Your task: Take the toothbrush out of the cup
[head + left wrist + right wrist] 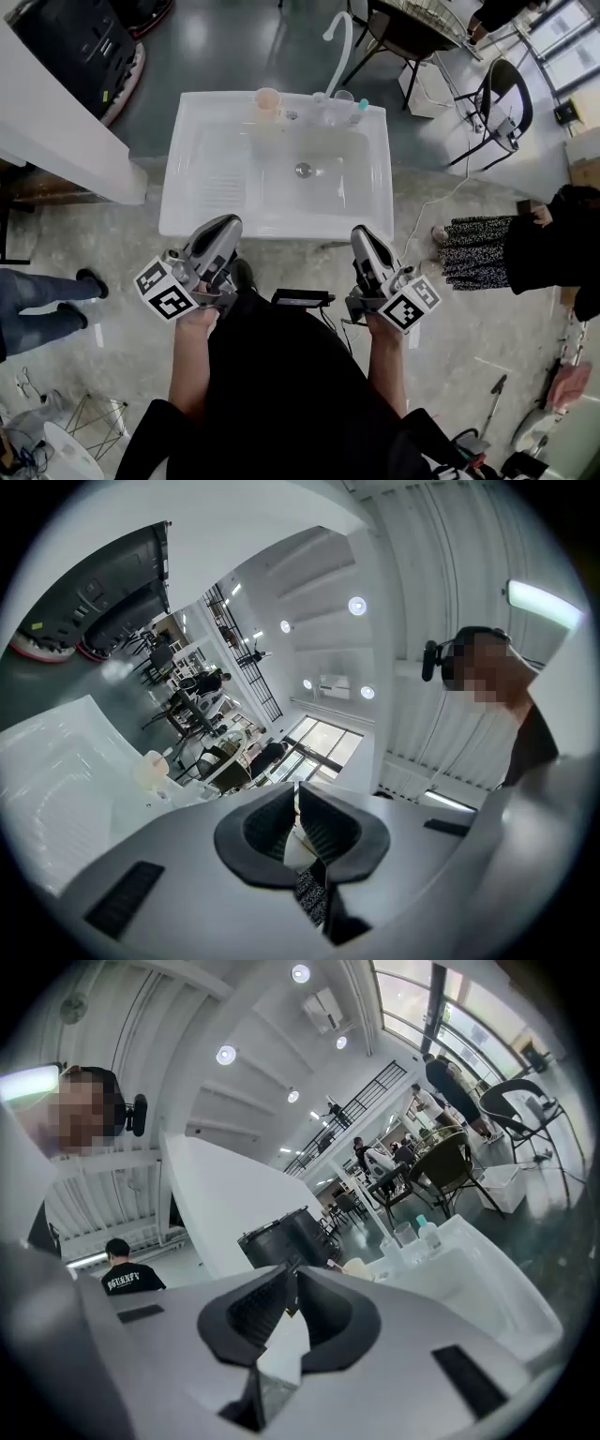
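A: Which step?

B: Looks like the approach, to judge by the gap to the goal: touching nothing. From the left: holding the left gripper (225, 226) low, close to the body, short of the sink (178, 187), jaws shut on nothing.

A: And along the back rim?

B: Finding the cup (267, 101) there, upright, left of the faucet (339, 37), well apart from both grippers. Further right, passing two clear glasses (330, 109) and a bottle (359, 111) with a teal cap.

A: And at the right?

B: Holding the right gripper (362, 234) beside the other, likewise short of the sink, jaws a slit apart and empty.

A: Next move?

B: Probably calls for reaching across the sink to the cup and opening one pair of jaws wider. Then closing on the toothbrush (333, 1263) handle above the rim and lifting straight up. Needs a narrow, careful pinch, given so thin a handle. Might also want the other gripper steadying the cup: looks light, easy to tip.

A: And the toothbrush itself?

B: Hard to make out. Seems to stand in the cup, showing only as a thin pinkish streak over the rim in the right gripper view. Too small for telling bristles from handle. As for the cup: pale peach, translucent, likely plastic.
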Motion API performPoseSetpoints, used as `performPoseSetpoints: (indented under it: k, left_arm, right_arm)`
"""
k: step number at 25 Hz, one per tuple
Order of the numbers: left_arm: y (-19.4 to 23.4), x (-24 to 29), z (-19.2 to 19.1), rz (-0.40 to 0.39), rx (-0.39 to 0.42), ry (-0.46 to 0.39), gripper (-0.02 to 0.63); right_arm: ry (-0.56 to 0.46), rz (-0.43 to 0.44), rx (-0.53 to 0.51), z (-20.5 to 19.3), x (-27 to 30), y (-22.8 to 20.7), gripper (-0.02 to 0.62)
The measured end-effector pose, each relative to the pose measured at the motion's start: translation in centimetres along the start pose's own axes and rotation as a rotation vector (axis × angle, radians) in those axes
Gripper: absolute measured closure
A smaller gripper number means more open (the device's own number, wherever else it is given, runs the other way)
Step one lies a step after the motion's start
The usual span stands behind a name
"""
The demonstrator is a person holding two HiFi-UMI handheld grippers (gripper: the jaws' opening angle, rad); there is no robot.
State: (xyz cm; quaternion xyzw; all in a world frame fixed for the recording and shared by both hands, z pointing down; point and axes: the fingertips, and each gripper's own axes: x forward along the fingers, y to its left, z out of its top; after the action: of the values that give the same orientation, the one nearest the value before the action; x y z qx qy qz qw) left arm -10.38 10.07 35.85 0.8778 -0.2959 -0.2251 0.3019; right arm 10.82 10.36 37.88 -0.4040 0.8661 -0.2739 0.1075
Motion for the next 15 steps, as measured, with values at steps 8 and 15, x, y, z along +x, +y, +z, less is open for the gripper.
performPoseSetpoints:
  k: [8,15]
  left_arm:
    - [6.4,1.2,4.3,-0.024,-0.016,0.046,0.601]
    - [10.4,1.9,6.1,-0.037,-0.002,0.102,0.6]
  right_arm:
    - [0.015,-0.041,-0.006,0.2,8.2,0.4,0.535]
    - [0.03,-0.067,-0.009,-0.5,12.1,0.9,0.535]
